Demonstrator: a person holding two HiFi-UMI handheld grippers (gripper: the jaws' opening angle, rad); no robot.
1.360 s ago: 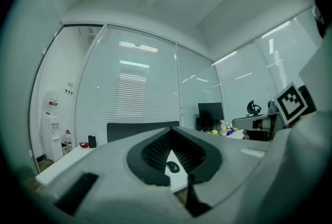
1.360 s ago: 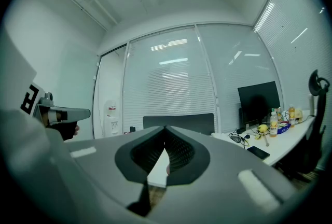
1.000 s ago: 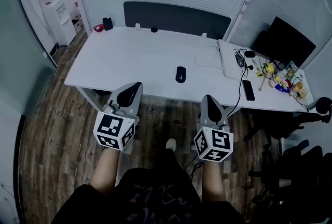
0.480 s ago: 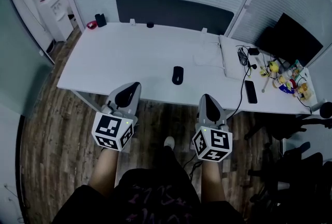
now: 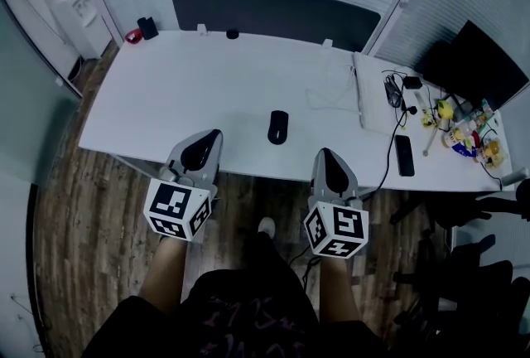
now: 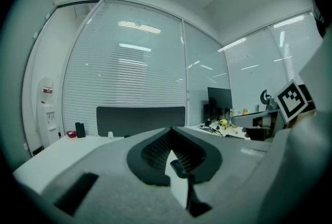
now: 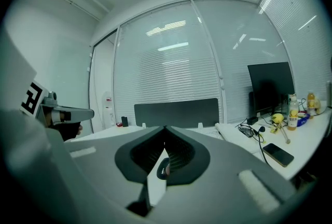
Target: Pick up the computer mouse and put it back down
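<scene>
Closer now than a second ago: both of my grippers have come forward with me, and their tips, which hung over bare floor before, now reach the near edge of the desk (image 5: 190, 83). The computer mouse has not shifted on the desktop; only my view of it has.

That white desk carries the computer mouse (image 5: 278, 127) near its front edge, roughly midway along, with open surface all round it. The cables and small clutter lie well to the mouse's right, so nothing crowds an approach from either side.

My left gripper (image 5: 214, 136) sits on my side of the mouse and to its left, jaws closed tip to tip with nothing between them. My right gripper (image 5: 322, 152) is nearer me than the mouse and to its right, pressed together the same way and holding nothing. I judge they are carried closed simply because I am walking up, not yet reaching.

The mouse lies flat, its long axis pointing away from me, apart from both grippers. Whichever gripper takes it must first spread its jaws wide enough to straddle the mouse's sides.
</scene>
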